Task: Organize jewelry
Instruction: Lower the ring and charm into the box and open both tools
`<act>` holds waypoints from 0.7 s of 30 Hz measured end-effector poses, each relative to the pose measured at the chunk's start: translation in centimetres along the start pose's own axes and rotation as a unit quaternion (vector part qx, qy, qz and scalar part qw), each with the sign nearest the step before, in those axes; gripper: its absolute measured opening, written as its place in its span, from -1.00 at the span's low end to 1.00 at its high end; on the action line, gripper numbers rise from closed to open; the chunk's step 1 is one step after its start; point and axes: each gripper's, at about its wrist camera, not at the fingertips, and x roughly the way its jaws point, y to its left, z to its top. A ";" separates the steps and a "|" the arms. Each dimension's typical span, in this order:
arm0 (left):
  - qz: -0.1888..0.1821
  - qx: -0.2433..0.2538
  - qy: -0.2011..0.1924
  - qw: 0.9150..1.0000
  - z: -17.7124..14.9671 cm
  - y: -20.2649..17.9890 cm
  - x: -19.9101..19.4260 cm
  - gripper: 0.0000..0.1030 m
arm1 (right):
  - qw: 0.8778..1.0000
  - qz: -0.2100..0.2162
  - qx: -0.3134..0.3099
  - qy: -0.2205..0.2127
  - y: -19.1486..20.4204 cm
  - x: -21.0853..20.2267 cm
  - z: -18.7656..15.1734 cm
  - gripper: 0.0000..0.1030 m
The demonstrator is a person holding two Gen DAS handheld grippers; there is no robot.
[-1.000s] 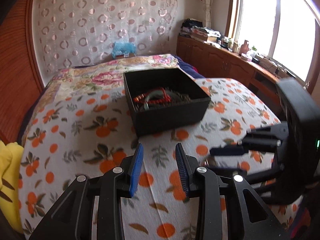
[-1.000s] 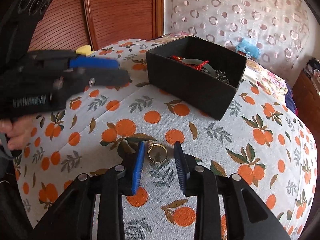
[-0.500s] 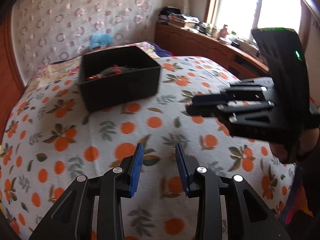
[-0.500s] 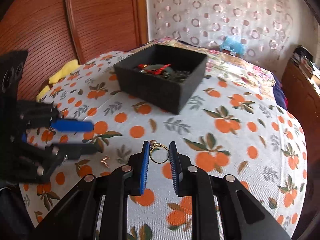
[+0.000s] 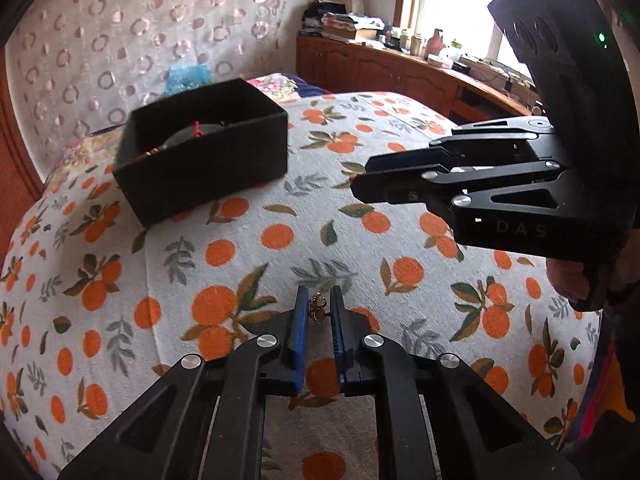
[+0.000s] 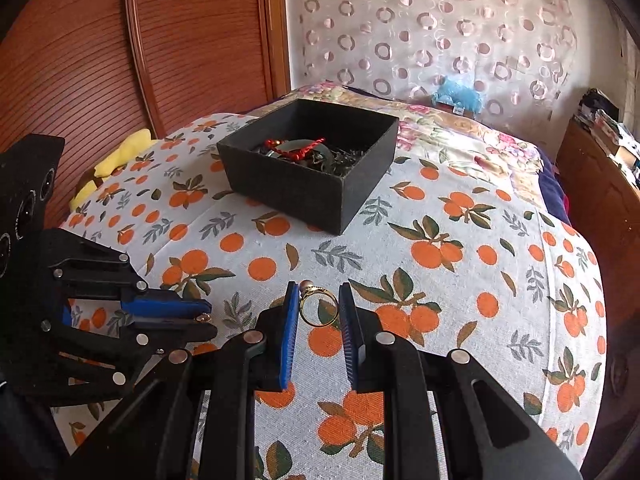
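Note:
My right gripper (image 6: 318,308) is shut on a gold ring with a pearl (image 6: 319,308) and holds it above the orange-print bedspread (image 6: 460,280). My left gripper (image 5: 319,310) is shut on a small gold earring (image 5: 318,307) just above the spread; it also shows in the right wrist view (image 6: 204,316). The black jewelry box (image 6: 308,168) sits farther back, open, with a red cord and dark pieces inside; it also shows in the left wrist view (image 5: 204,156). The right gripper body (image 5: 500,188) hangs at the right of the left wrist view.
A wooden headboard (image 6: 140,40) rises at the left, a patterned curtain (image 6: 440,20) behind the bed. A yellow cloth (image 6: 116,156) lies by the headboard. A blue object (image 6: 458,96) sits at the back. A wooden cabinet (image 5: 400,68) with clutter runs under the window.
My left gripper has dropped to the spread and closed on the earring. My right gripper has closed on the ring and lifted it slightly.

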 end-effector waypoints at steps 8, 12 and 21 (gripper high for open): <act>0.030 -0.024 -0.042 0.998 3.3 3.2 -1.8 -0.81 | 1.000 0.000 0.003 -0.019 -0.4 0.1 3.2 -0.57; 0.057 -0.039 -0.064 0.996 5.9 5.7 -2.4 -0.81 | 0.999 0.013 0.018 -0.040 -1.1 0.3 6.3 -0.57; 0.087 -0.072 -0.076 0.991 9.0 9.2 -1.5 -0.81 | 0.998 0.001 0.034 -0.043 -1.9 2.8 10.7 -0.56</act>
